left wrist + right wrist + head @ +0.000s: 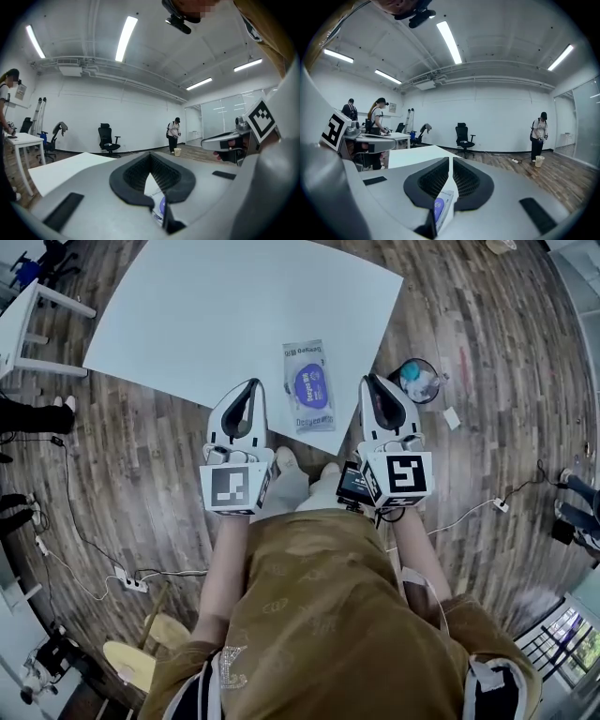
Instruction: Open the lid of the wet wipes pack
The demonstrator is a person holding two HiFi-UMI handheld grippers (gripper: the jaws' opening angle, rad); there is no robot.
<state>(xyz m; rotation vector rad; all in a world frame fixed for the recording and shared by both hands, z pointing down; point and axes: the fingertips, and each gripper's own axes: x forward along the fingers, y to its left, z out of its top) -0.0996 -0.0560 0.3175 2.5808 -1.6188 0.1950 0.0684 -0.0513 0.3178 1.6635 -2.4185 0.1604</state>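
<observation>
White table [206, 306] on a wood-plank floor [141, 474], seen from above. One pack [309, 385] of wet wipes lies flat on the table, just inside its near edge and close to the near right corner, long side running away from the viewer. Its purple oval lid [309, 382] faces up, flat against the pack. The rest of the tabletop is bare white surface.

Head view: high, steeply down on table [216, 306]. Left, right gripper views: low, near-level, facing across room along own jaws. All three share wet wipes pack [309, 385], close below.
</observation>
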